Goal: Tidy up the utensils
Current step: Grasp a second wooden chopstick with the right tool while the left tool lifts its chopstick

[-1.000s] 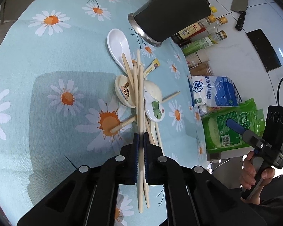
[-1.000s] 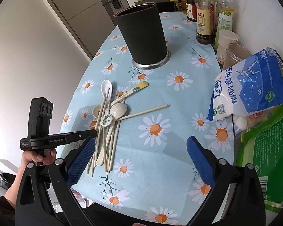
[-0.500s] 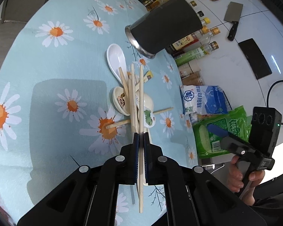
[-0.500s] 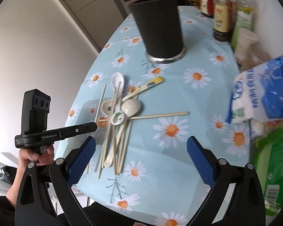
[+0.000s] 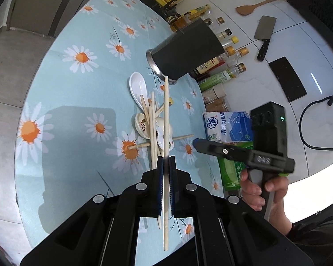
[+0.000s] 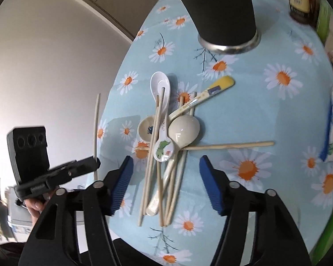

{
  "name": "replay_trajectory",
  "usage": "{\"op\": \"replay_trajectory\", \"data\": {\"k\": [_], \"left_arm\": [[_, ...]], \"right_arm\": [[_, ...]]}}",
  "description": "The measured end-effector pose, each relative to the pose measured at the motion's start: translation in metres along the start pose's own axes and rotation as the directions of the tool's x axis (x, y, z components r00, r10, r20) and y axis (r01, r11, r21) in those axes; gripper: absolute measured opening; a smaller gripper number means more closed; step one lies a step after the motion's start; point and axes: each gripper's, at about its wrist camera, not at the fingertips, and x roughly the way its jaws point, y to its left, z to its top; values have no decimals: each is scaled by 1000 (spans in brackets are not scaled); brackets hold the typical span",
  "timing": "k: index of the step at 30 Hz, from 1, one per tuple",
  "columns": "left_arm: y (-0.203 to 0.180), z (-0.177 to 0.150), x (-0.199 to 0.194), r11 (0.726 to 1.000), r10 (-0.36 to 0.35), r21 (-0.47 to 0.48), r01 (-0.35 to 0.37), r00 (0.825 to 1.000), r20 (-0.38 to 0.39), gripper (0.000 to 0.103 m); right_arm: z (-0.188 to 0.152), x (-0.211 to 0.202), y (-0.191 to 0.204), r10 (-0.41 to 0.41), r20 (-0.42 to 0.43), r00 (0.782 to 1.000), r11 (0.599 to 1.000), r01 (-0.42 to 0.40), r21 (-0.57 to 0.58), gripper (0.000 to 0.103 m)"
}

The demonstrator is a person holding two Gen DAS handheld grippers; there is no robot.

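One chopstick [image 5: 165, 119] is pinched mid-length in the left gripper [image 5: 165, 166], lifted clear for the black holder [image 5: 184, 53] ahead. The right gripper [image 6: 166, 173], jaws wide apart, hovers over the remaining pile [image 6: 166, 155] just ahead, likely lining up another pick.

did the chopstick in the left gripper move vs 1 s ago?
Yes. The chopstick, clamped in the left gripper, was in the utensil pile; now it is lifted beside it, off the table edge, in the right wrist view.
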Motion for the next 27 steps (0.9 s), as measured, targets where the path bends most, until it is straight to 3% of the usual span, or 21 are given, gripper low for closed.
{"op": "replay_trajectory", "data": {"k": [8, 14, 22, 27], "left_arm": [[1, -2, -12, 1000, -11, 9, 11, 1000, -6, 3], [3, -2, -20, 1000, -14, 22, 15, 1000, -19, 3], [6, -4, -29, 1000, -18, 24, 18, 1000, -24, 3], [9, -5, -32, 999, -22, 23, 22, 999, -27, 3]], "right_arm": [[-5, 20, 3, 166, -78, 983, 981, -156, 114, 37], [-7, 41, -2, 223, -114, 968, 958, -195, 212, 27], [-5, 61, -3, 194, -147, 970, 964, -160, 214, 18], [-1, 67, 10, 113, -166, 980, 987, -91, 132, 16]]}}
